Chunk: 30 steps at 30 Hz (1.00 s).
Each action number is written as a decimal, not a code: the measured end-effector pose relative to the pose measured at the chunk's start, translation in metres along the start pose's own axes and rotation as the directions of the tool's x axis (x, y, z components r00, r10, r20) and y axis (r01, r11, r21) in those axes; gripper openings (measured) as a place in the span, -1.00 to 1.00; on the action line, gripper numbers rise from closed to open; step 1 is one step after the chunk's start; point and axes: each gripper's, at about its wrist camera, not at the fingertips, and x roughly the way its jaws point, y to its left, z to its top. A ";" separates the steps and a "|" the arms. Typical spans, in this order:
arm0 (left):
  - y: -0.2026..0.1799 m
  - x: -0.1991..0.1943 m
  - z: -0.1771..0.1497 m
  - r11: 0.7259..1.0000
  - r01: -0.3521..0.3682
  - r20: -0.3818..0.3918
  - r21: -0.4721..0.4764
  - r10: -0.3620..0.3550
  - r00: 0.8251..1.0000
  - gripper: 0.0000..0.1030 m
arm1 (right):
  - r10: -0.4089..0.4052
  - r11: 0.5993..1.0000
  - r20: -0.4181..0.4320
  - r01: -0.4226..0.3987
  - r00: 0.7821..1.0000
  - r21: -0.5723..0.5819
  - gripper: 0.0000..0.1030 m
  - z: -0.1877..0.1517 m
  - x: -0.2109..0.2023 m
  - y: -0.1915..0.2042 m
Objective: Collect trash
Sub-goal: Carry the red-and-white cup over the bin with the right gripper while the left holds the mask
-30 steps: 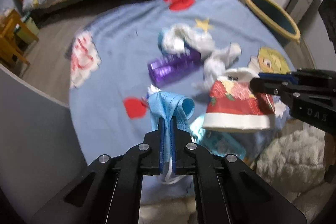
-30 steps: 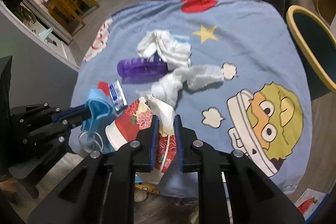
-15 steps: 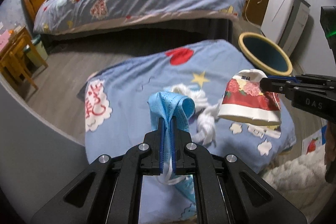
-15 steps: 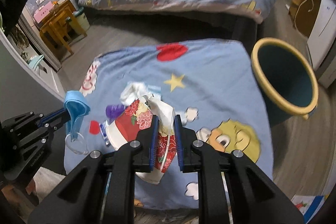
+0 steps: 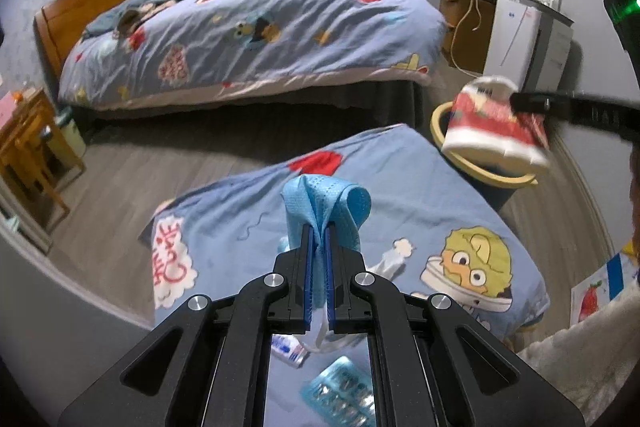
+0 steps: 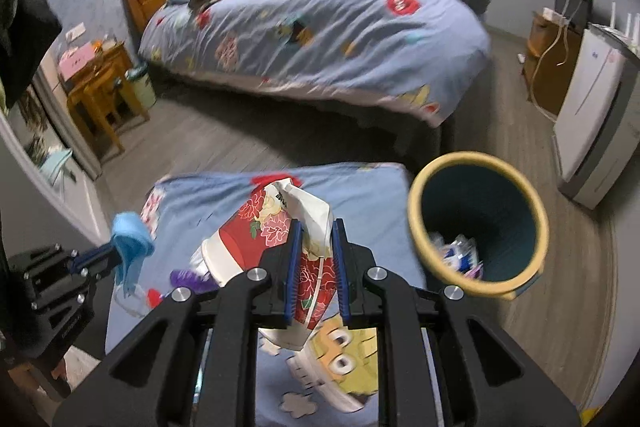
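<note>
My left gripper (image 5: 318, 235) is shut on a light blue face mask (image 5: 320, 201), held up above the blue cartoon blanket (image 5: 400, 211). My right gripper (image 6: 314, 229) is shut on a crushed red flowered paper cup (image 6: 256, 231) with a white rim. In the left wrist view that cup (image 5: 492, 127) hangs at the right, in front of the bin (image 5: 480, 171). The dark bin with a yellow rim (image 6: 416, 211) stands right of the blanket and holds some trash. The mask (image 6: 130, 239) and left gripper (image 6: 108, 255) show at the left of the right wrist view.
A purple bottle (image 6: 188, 277) lies on the blanket beside white tissue. A small tube (image 5: 288, 345) and a blister pack (image 5: 340, 393) lie below my left gripper. A bed (image 6: 320, 27) stands behind, a white appliance (image 6: 596, 115) at the right, wooden furniture (image 6: 100, 91) at the left.
Both grippers have risen off the blanket with the mask and the cup. The right one has swung toward the bin. The views tilted up, bringing the bed and room into sight.
</note>
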 end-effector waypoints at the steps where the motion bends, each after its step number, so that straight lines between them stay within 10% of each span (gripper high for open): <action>1: -0.003 0.001 0.002 1.000 0.003 0.003 0.004 -0.003 1.000 -0.88 | -0.006 1.000 0.006 0.006 1.000 0.008 -0.71 0.003 -0.002 -0.008; 30: -0.092 0.088 0.044 0.987 0.058 -0.044 0.147 -0.052 0.998 -0.88 | -0.094 0.994 -0.093 0.098 0.991 0.039 -0.71 0.022 0.083 -0.111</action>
